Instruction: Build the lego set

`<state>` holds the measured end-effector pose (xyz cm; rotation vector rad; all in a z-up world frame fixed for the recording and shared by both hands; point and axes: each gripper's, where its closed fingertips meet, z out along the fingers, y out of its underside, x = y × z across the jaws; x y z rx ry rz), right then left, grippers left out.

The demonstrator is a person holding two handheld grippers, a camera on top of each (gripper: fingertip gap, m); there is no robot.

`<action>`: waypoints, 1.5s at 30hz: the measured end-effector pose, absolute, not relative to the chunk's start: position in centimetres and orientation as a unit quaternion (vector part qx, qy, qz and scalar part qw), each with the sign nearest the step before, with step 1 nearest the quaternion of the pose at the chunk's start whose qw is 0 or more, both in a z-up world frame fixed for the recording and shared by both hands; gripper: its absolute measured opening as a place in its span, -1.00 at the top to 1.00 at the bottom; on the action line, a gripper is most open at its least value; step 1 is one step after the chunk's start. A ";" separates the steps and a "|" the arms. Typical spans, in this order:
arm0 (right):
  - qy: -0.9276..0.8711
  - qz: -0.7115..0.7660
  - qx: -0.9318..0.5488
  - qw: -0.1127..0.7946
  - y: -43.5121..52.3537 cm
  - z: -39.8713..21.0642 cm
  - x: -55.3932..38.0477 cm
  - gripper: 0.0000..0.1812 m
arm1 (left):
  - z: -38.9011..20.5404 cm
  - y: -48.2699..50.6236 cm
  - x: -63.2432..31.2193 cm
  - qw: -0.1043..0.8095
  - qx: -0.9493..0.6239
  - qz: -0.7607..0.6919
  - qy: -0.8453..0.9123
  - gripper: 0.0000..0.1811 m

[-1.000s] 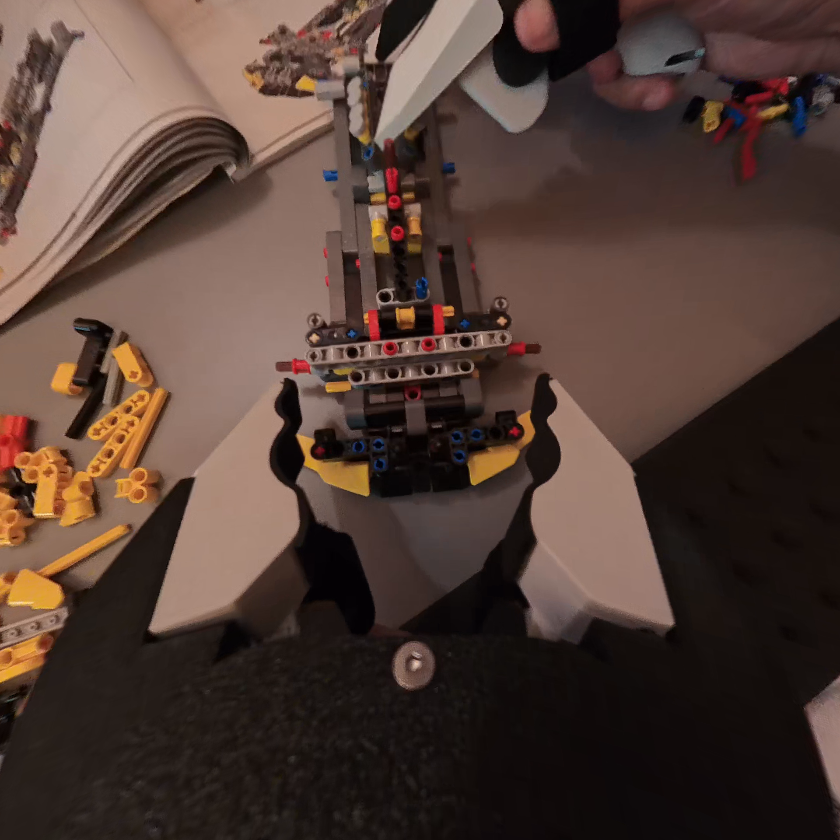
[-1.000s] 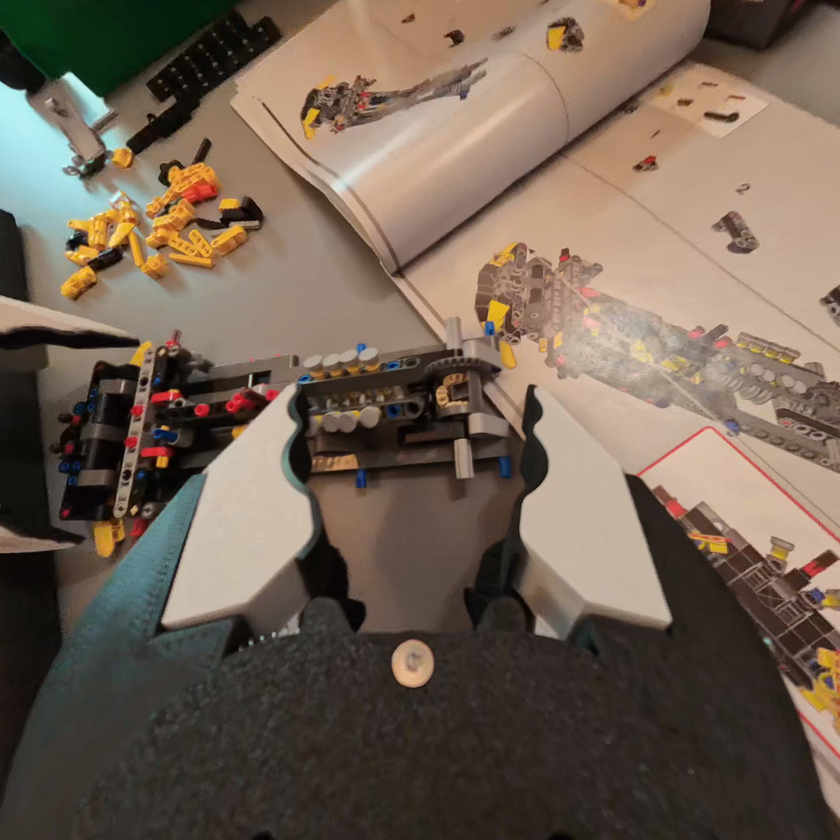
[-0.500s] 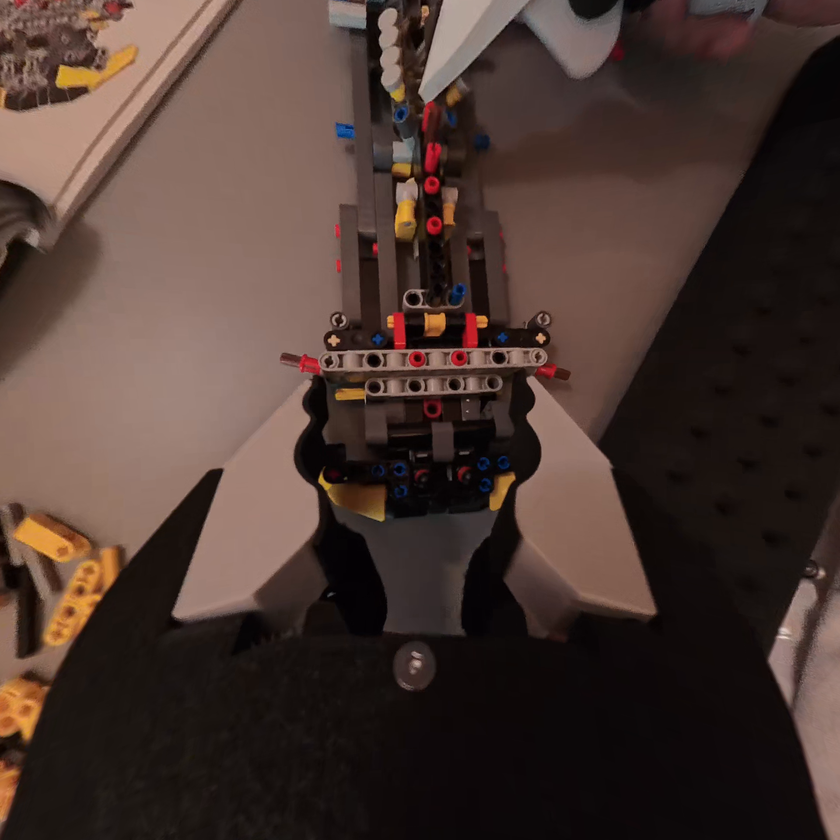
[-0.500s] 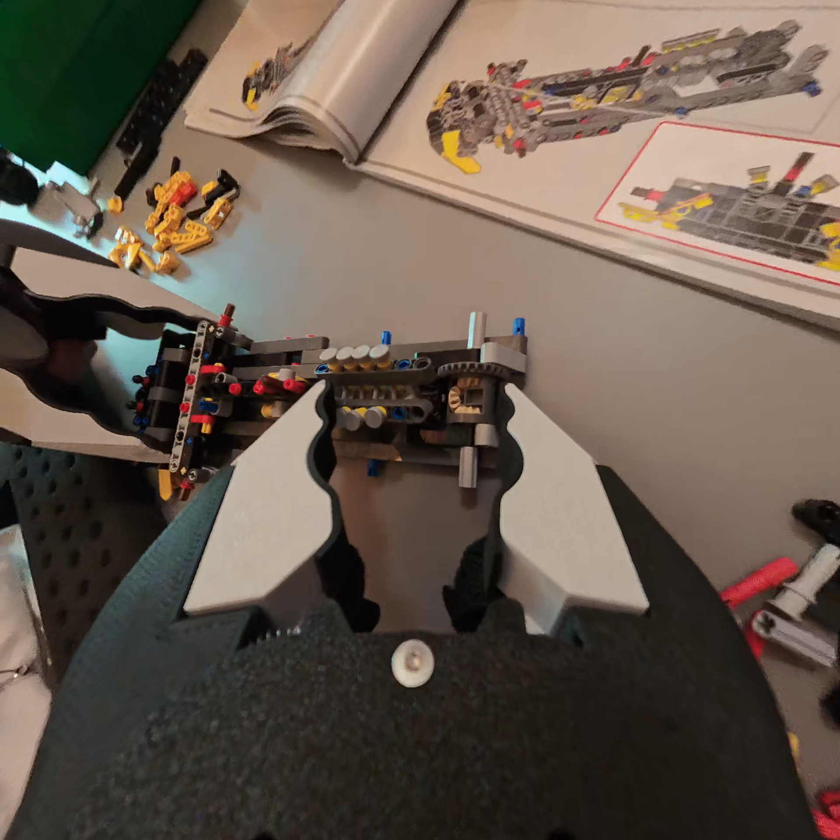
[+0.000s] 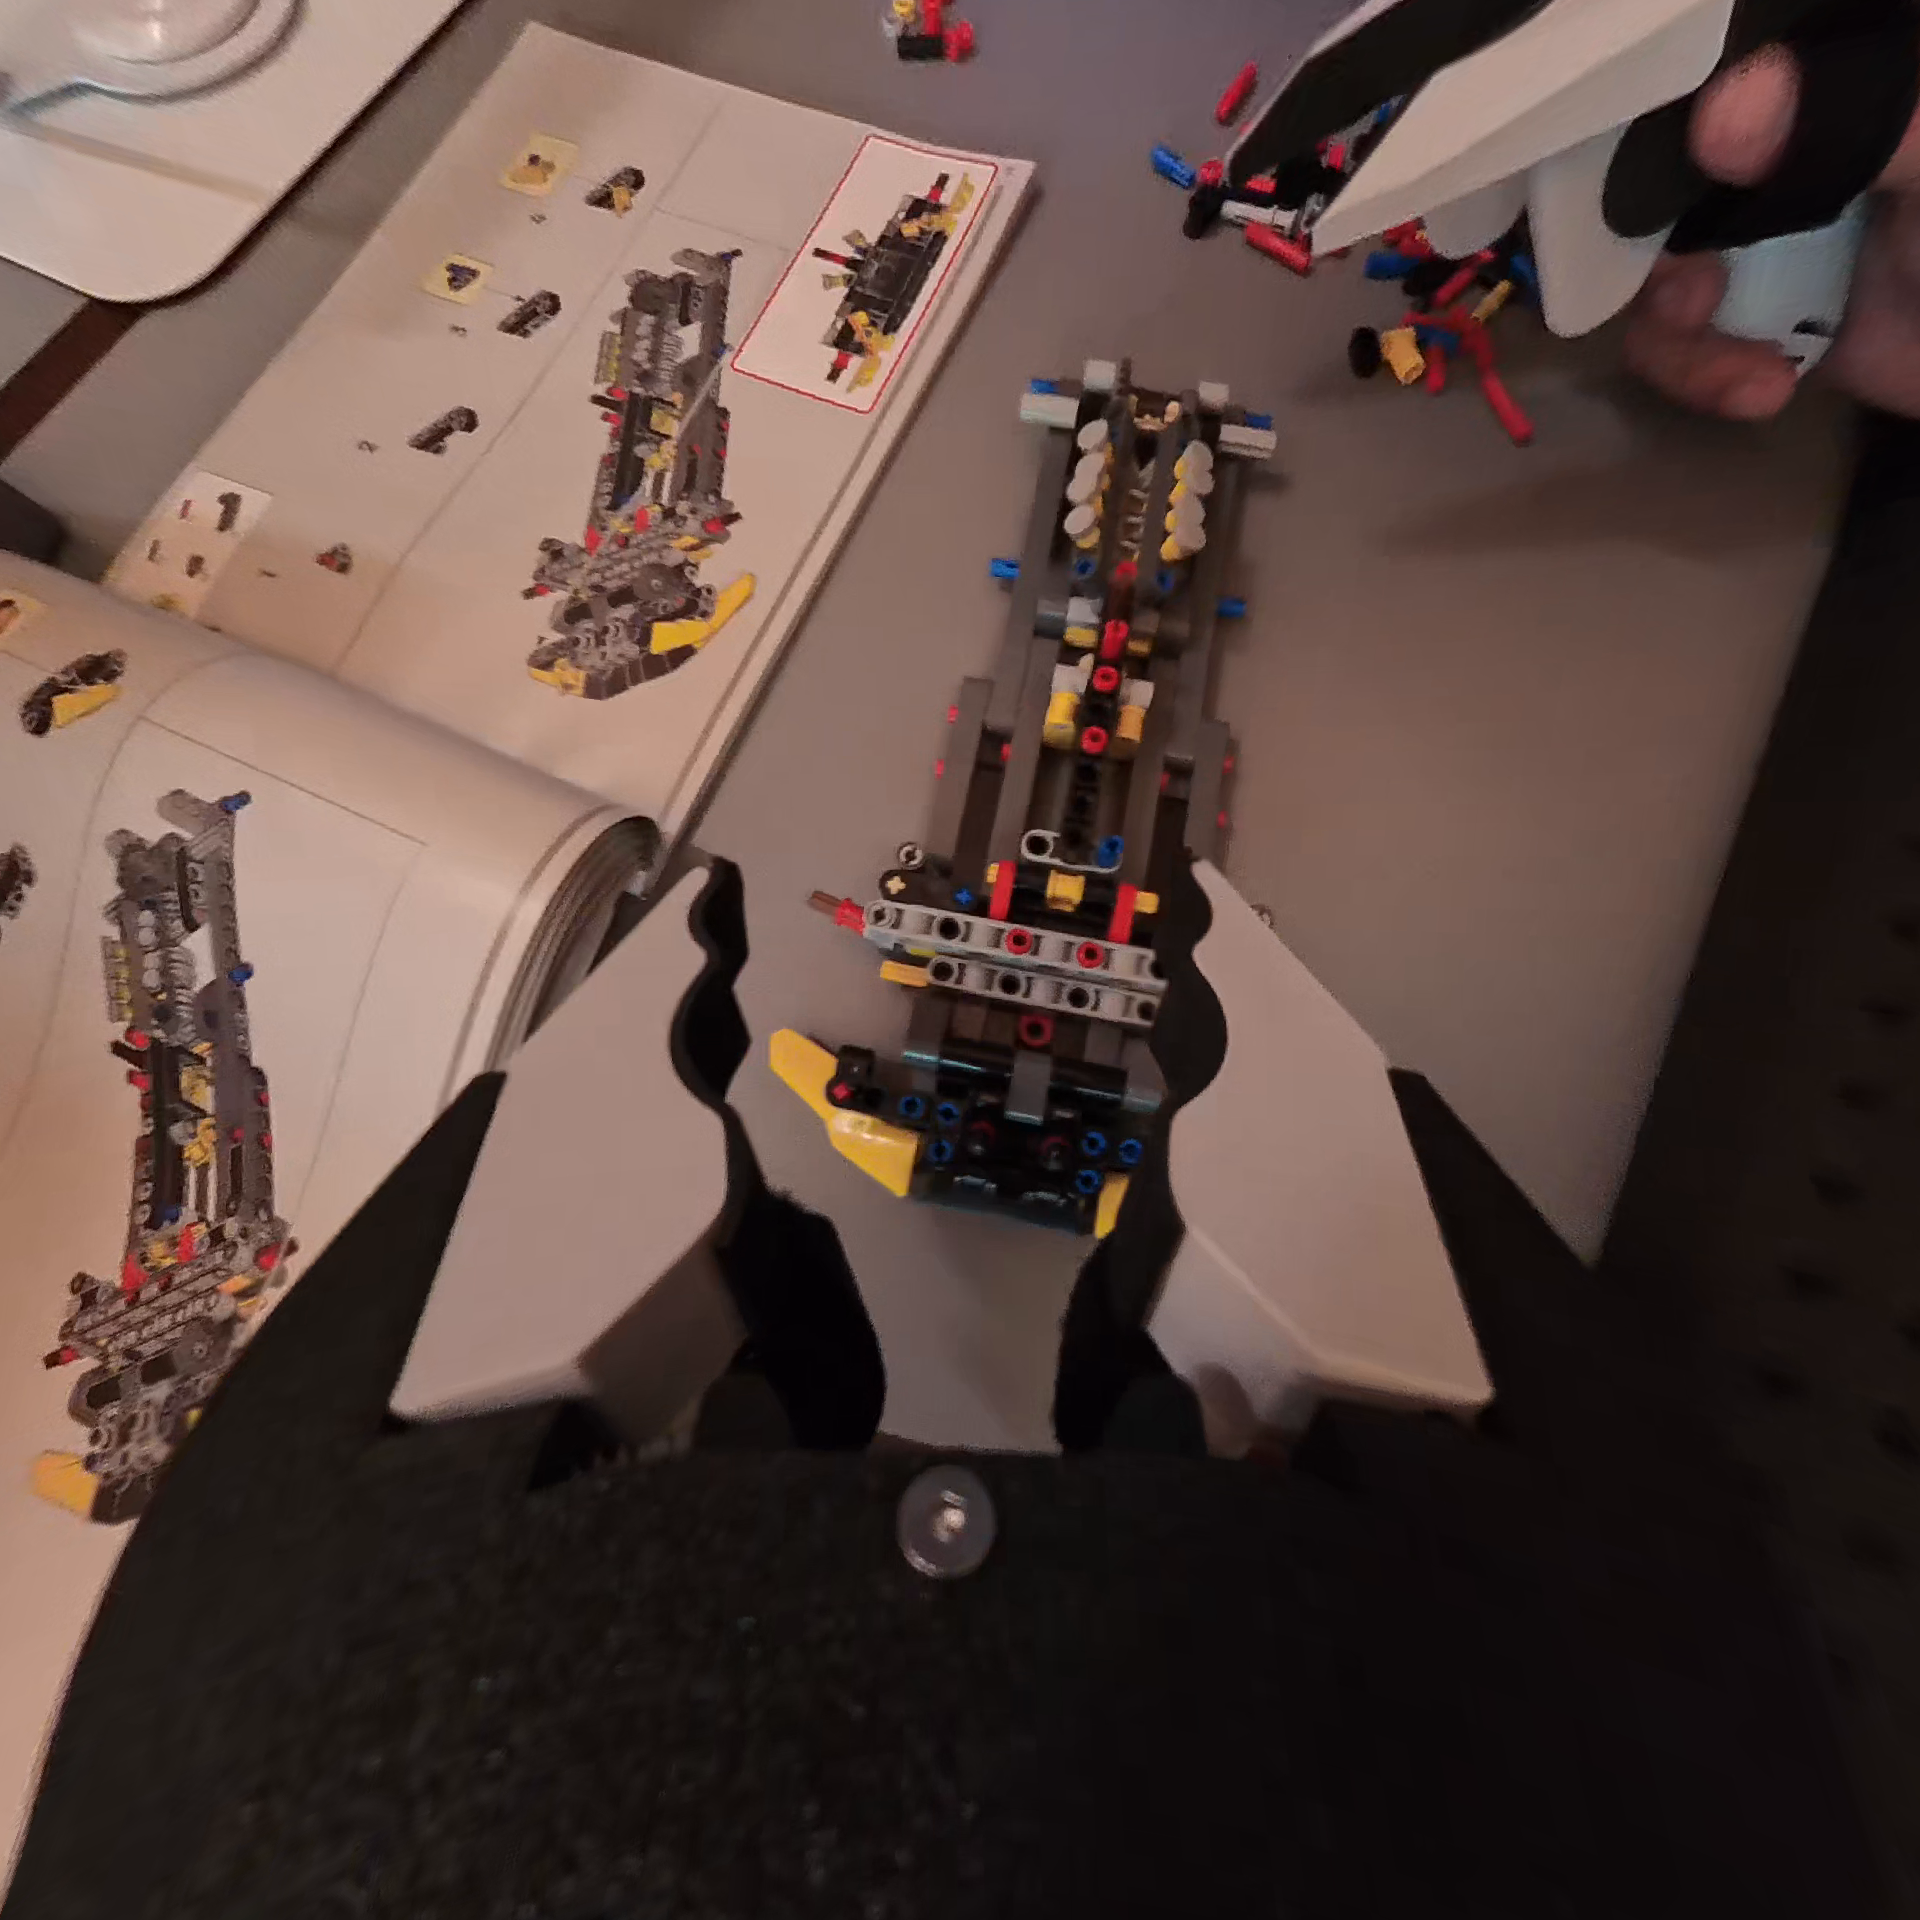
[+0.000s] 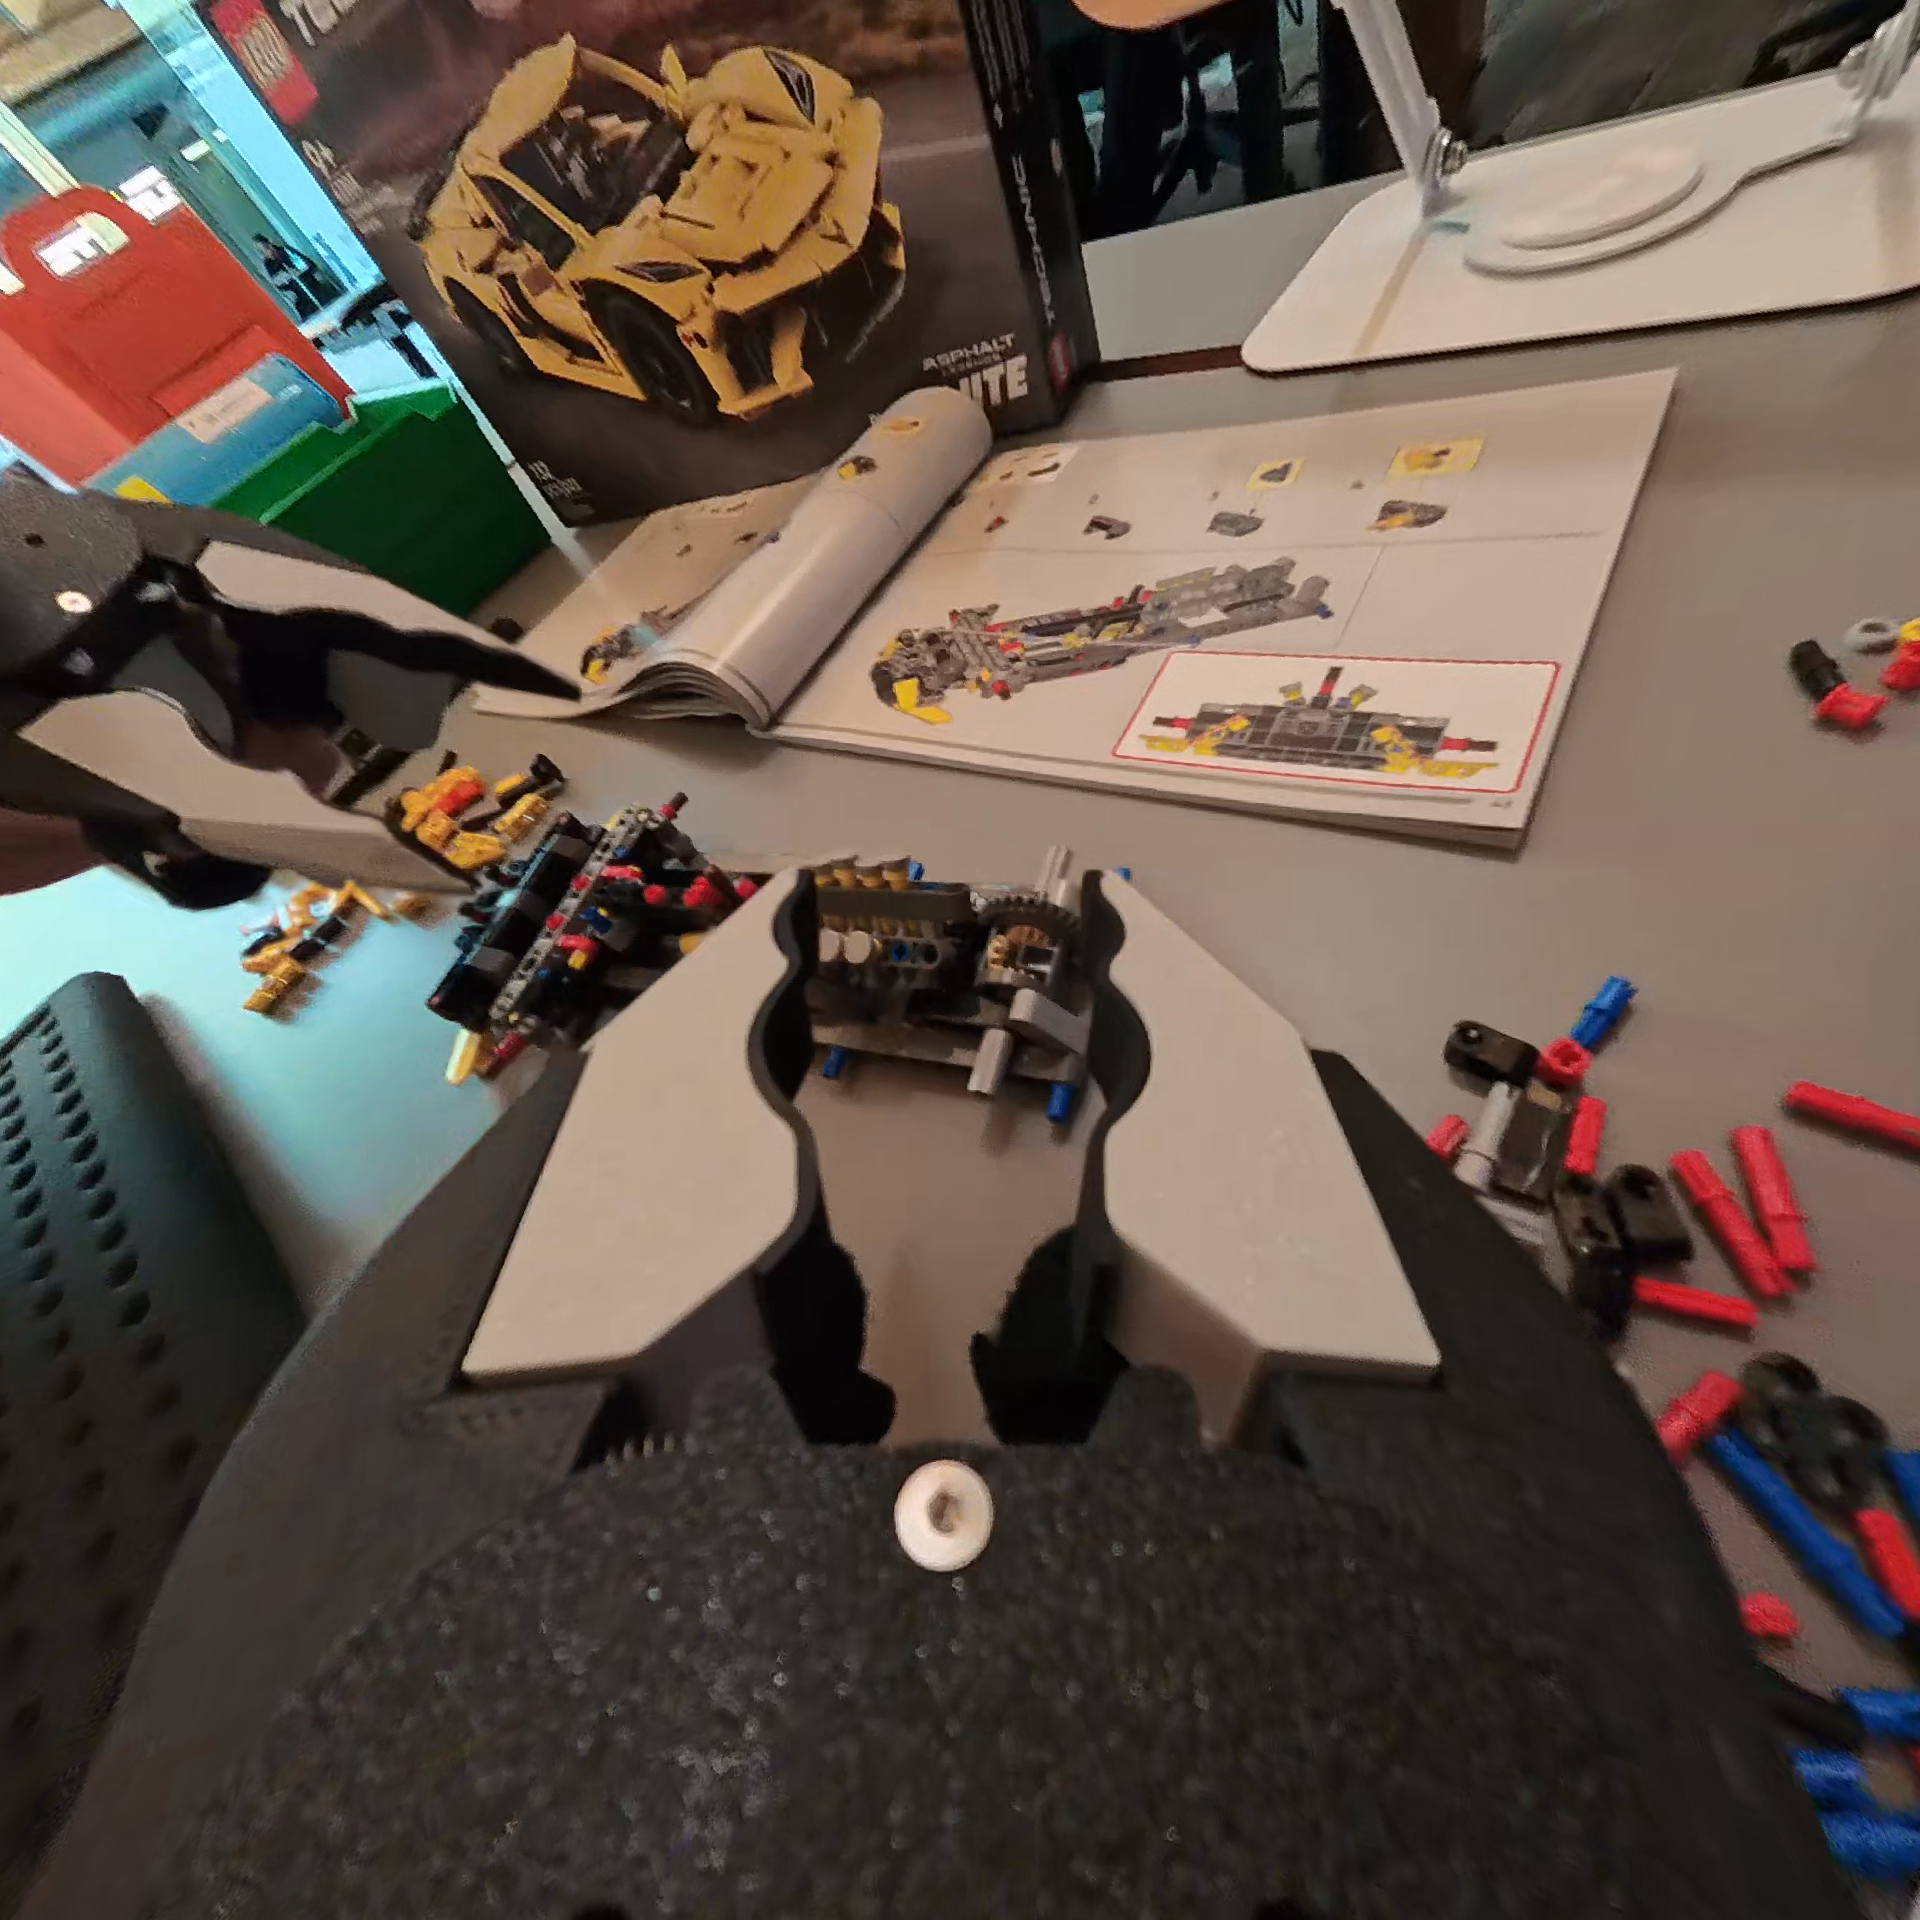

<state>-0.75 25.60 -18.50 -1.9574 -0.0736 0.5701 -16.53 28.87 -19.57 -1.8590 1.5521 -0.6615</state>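
The long lego chassis (image 5: pixel 1081 790), grey and black with red, blue and yellow pins, lies flat on the grey table (image 5: pixel 1507 779). My left gripper (image 5: pixel 956 904) is open and hangs over its front end. Its left finger stands clear of the chassis and its right finger overlaps the chassis edge. My right gripper (image 5: pixel 1273 208) is raised at the far right, away from the chassis. In the right wrist view the right gripper (image 6: pixel 951 894) is open and empty, and the chassis rear end (image 6: pixel 935 956) shows beyond its fingertips. The left gripper (image 6: pixel 520 784) shows open at the left.
An open instruction booklet (image 5: pixel 623 499) lies left of the chassis, with the set's box (image 6: pixel 675 229) behind it. Yellow pieces (image 6: pixel 468 810) lie at the left, and red, blue and black pins (image 6: pixel 1714 1195) at the right. A white stand base (image 6: pixel 1610 239) is at the back. A black perforated surface (image 5: pixel 1829 935) borders the table. The left gripper is farther from the white stand base (image 6: pixel 1610 239), some 40 cm, than the right, some 35 cm.
Half a second ago my left gripper was shut on the chassis front and my right closed around its rear. Both have let go and pulled back. The chassis now lies free on the table.
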 end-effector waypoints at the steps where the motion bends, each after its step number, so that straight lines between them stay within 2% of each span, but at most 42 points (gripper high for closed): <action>1: -0.031 0.237 -0.820 0.520 25.5 -18.7 -0.6 0.47 | -19.6 29.2 -16.7 0.314 -0.701 -0.255 0.587 0.16; 10: -0.045 0.232 -0.822 0.518 25.8 -19.0 -1.0 0.52 | -17.1 33.3 -17.1 0.382 -0.698 -0.296 0.528 0.31; 16: -0.044 0.233 -0.826 0.512 26.2 -19.4 -1.0 0.54 | -17.9 33.8 -18.7 0.348 -0.731 -0.314 0.496 0.44; 20: -0.034 0.224 -0.832 0.507 26.6 -19.8 -0.5 0.54 | -18.2 32.8 -18.0 0.325 -0.732 -0.348 0.488 0.46; 25: -0.023 0.218 -0.832 0.510 27.0 -19.8 0.1 0.55 | -18.4 32.8 -13.4 0.326 -0.720 -0.273 0.548 0.44; 30: -0.032 0.211 -0.831 0.514 26.7 -19.6 0.0 0.56 | -16.6 33.5 -4.3 0.344 -0.691 -0.208 0.600 0.42; 33: -0.036 0.203 -0.825 0.526 26.2 -19.1 0.3 0.58 | -18.3 33.3 0.1 0.323 -0.669 -0.188 0.642 0.30; 40: -0.038 0.233 -0.816 0.528 25.6 -18.7 -0.2 0.60 | -22.9 35.3 4.9 0.317 -0.655 -0.104 0.678 0.30; 45: -0.046 0.239 -0.815 0.526 25.3 -18.7 -0.7 0.61 | -24.0 34.2 6.2 0.303 -0.654 -0.115 0.683 0.28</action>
